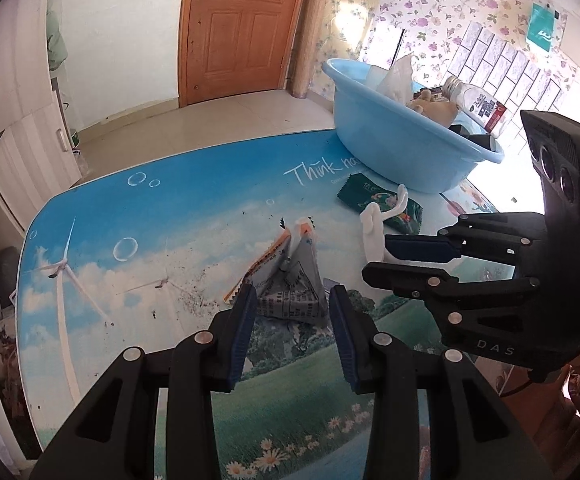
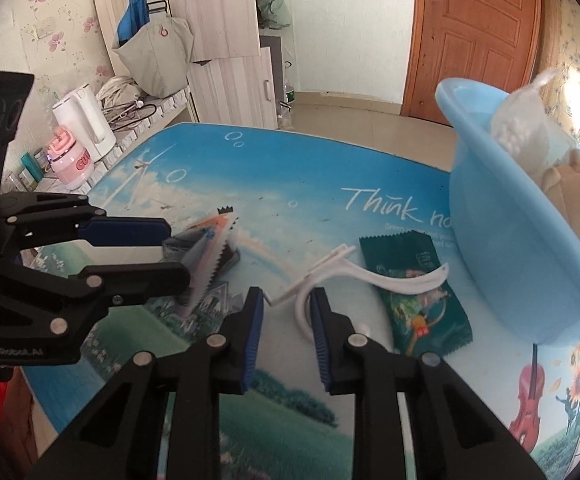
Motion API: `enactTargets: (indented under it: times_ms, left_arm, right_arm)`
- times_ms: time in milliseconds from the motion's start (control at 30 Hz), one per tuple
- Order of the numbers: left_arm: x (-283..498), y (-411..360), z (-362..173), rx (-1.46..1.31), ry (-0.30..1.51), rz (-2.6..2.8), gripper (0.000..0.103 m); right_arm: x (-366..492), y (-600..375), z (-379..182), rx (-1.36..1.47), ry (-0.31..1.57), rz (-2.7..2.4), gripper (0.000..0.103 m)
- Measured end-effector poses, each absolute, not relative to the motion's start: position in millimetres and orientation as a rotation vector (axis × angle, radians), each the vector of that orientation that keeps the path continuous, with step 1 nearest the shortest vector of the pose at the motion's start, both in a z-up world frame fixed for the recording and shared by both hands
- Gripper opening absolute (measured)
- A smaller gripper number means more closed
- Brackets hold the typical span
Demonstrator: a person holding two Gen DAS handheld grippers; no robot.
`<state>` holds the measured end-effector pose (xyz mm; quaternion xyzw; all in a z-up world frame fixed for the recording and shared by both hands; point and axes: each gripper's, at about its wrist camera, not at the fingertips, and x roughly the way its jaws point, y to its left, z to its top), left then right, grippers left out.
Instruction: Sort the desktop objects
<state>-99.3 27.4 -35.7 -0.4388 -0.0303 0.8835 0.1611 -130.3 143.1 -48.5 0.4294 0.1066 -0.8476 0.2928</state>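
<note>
Straddling a silver packet [image 1: 290, 288], left tongs [image 1: 292, 300] gape.

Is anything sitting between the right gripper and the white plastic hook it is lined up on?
Nothing visible does. The right gripper is open, its jaws either side of the white plastic hook's curved end. The green packet lies beyond, under the hook's far end, and the blue basin is off to the right.

Both tongs hang low side by side, the left tongs [image 1: 292, 306] spread wide and the right tongs [image 2: 286, 306] likewise parted, fingers pointing forward.
</note>
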Motion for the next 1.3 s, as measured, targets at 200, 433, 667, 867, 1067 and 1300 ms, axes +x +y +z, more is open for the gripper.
enactTargets:
  times_ms: [200, 433, 667, 867, 1067, 1300]
  left_arm:
    - [-89.3, 40.0, -38.2, -1.268, -0.067, 2.499, 0.037]
    - [-75.7, 50.1, -34.6, -1.256, -0.037, 2.495, 0.037]
    - [-84.7, 40.2, -41.7, -1.287, -0.072, 2.559, 0.062]
    - [-98.7, 34.1, -52.6, -1.326, -0.078, 2.557, 0.073]
    - [-109.8, 42.2, -54.5, -1.320, -0.027, 2.573, 0.073]
    - [-102.6, 47.7, -49.3, -1.308, 0.009, 2.551, 0.038]
  right_arm:
    - [-103.6, 165.6, -41.9, 1.149, 0.276, -2.286, 0.024]
    - [-83.4, 204.1, -38.0, 1.171, 0.216, -2.376, 0.024]
    - [-83.4, 232.2, -45.3, 1.227, 0.176, -2.457, 0.024]
    - [-84.8, 226.6, -47.2, 1.203, 0.199, -2.452, 0.025]
    - [-86.1, 222.0, -51.2, 1.220, 0.231, -2.438, 0.028]
    - [-83.9, 224.7, -47.4, 1.198, 0.223, -2.457, 0.035]
